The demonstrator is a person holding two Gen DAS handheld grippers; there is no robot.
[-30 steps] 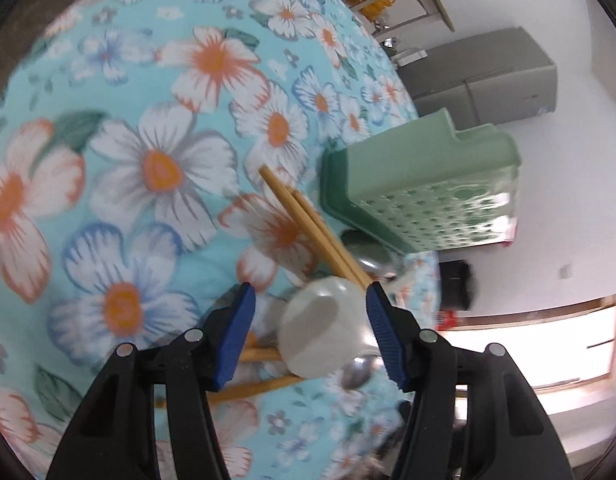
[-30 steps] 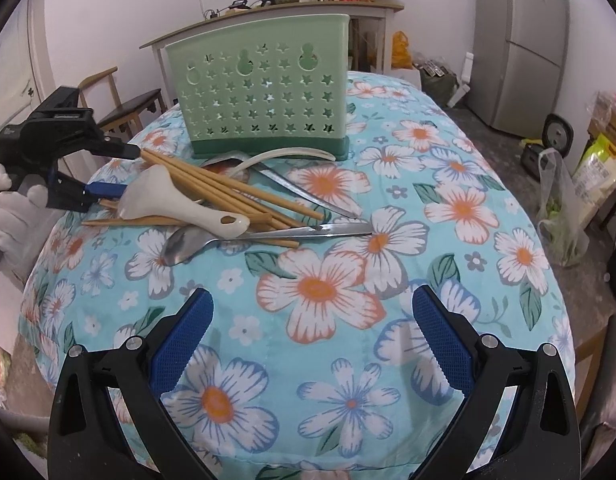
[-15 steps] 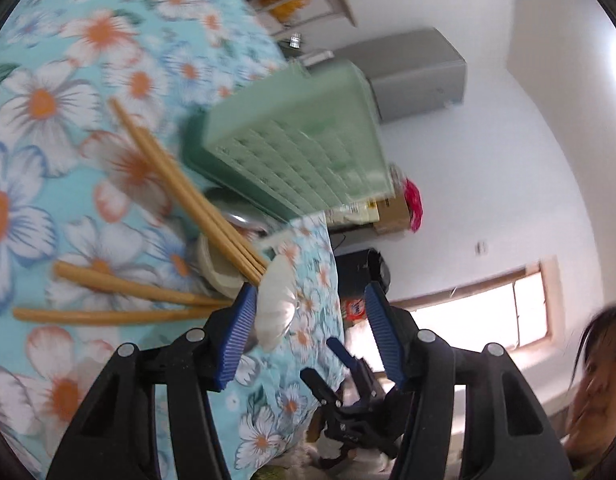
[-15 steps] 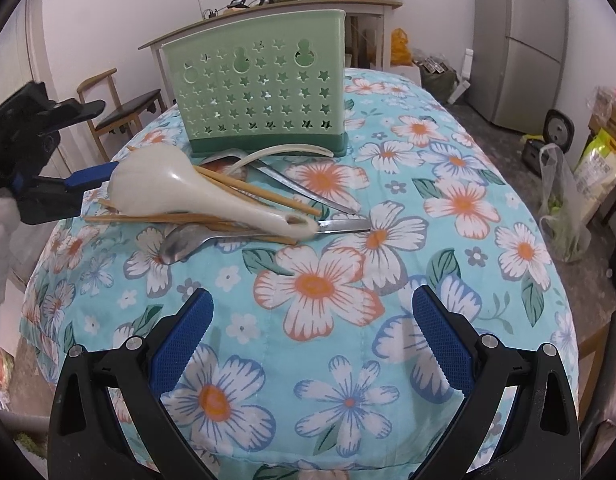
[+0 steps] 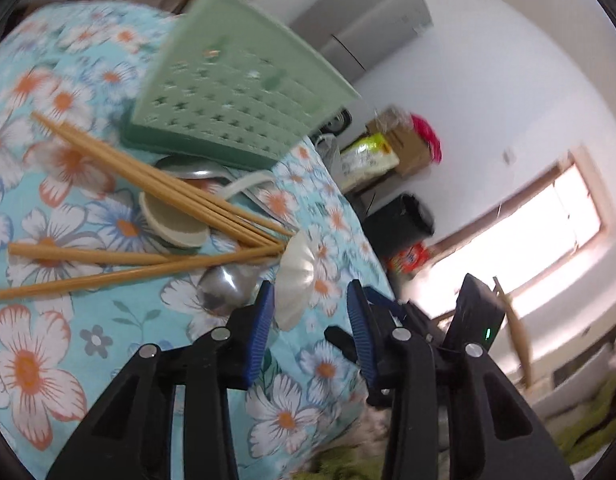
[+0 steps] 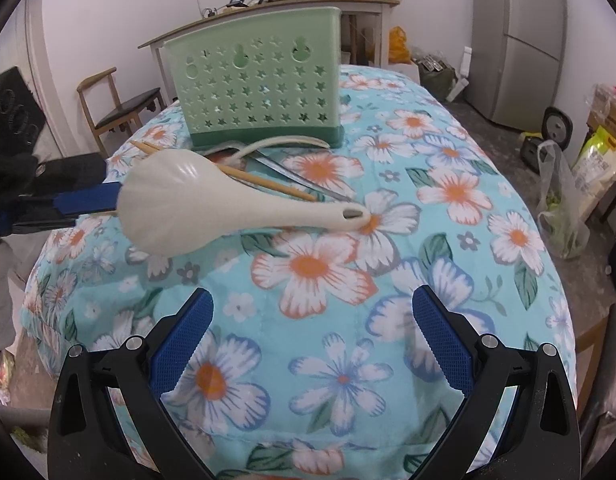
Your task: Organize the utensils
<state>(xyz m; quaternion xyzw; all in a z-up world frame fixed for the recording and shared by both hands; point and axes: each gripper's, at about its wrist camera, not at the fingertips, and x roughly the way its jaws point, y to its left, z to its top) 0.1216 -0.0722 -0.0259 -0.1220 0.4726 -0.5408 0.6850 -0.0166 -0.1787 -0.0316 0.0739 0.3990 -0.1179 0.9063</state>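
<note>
The left hand-held gripper (image 5: 310, 312) has a white ceramic spoon (image 6: 212, 204) lifted clear of the surface, bowl against one blue pad though the jaws look half open, so the grip seems loose. The right hand-held gripper (image 6: 312, 334) hangs wide open and empty at the near edge. Next, I judge, the spoon needs carrying up and tipping handle-down into the green holder (image 6: 256, 80) toward the far edge, clearing the chopsticks (image 5: 156, 184) and metal spoons (image 5: 224, 288) heaped before it.

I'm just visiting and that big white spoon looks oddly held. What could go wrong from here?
Two risks, I'd guess. The left gripper seems to pinch the white spoon only at the bowl's edge, with the long handle sticking out sideways, so it may twist or slip out. Also, the handle tip hangs low over the chopsticks and metal spoons, so a swing toward the green holder could scatter them.
</note>
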